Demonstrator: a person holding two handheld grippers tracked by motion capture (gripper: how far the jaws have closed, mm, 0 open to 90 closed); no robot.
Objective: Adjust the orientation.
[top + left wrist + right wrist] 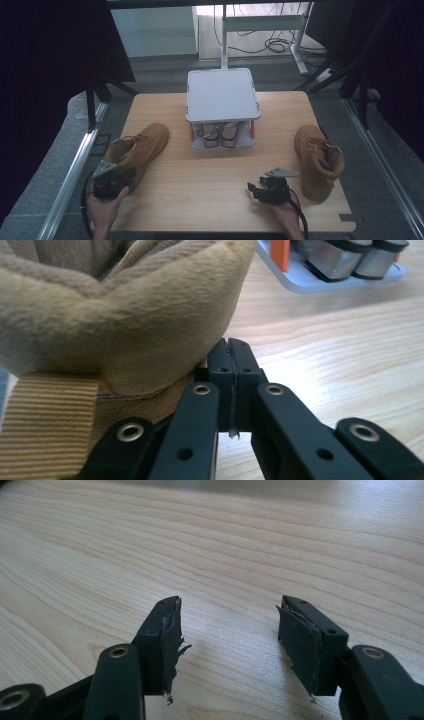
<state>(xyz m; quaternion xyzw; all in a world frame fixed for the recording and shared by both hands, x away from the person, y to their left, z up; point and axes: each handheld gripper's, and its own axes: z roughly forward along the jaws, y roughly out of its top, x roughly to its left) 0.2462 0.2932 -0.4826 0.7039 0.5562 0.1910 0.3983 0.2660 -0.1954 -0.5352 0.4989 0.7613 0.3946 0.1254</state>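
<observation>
The left tongs [231, 347] are pressed together, holding nothing, just beside the heel collar of the tan boot [141, 150], which lies left of the grey rack [222, 95] on the table [215, 170]. The right tongs [227, 610] stand apart and empty, near the second boot [317, 160] to the rack's right.

Soft, napped tan suede on the left boot [125, 305], ribbed cloth pull tab [47, 425]; smooth pale wood-grain table [225, 540].

Grey carpet [50, 165] surrounds the wooden worktop [200, 180]; beyond the worktop stand a white desk frame [265, 22] with cables [277, 45], flanked by black curtains [50, 50].
</observation>
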